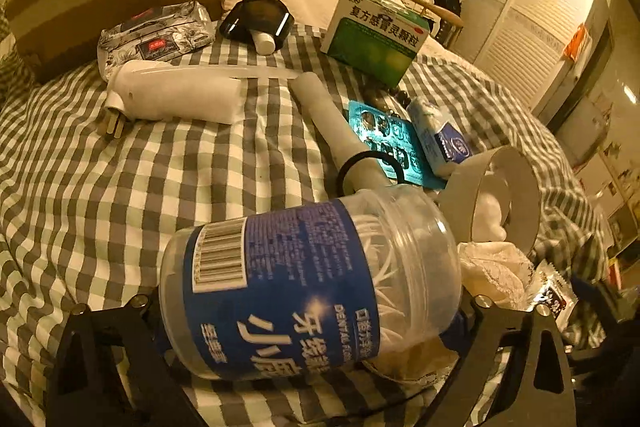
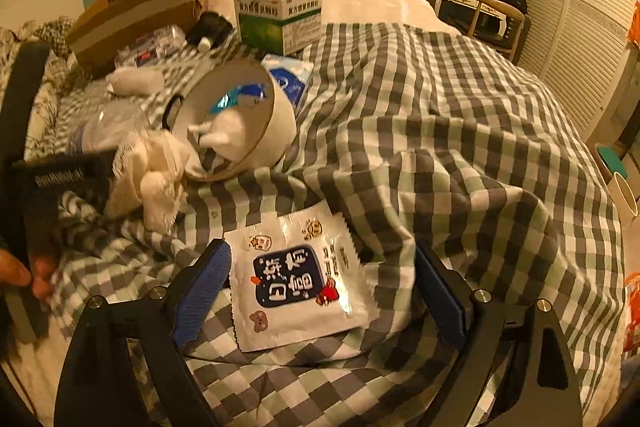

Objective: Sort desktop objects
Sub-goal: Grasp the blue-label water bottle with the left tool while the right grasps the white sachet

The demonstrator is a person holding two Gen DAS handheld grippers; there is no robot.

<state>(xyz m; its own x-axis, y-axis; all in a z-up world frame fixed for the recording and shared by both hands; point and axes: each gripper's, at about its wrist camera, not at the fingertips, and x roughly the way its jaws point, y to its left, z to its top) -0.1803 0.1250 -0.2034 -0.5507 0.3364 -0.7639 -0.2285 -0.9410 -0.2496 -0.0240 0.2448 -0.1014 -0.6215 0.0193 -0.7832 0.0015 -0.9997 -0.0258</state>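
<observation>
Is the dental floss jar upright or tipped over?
Tipped: the dental floss jar lies on its side, label text running sideways.

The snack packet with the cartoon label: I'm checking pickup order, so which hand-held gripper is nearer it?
Right. The right hand-held gripper straddles the snack packet, fingers open either side. The left hand-held gripper is around the floss jar.

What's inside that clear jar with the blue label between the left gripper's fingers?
Thin white floss picks show through the clear jar above the label. The blue label hides the middle; how full it is cannot be seen.
</observation>
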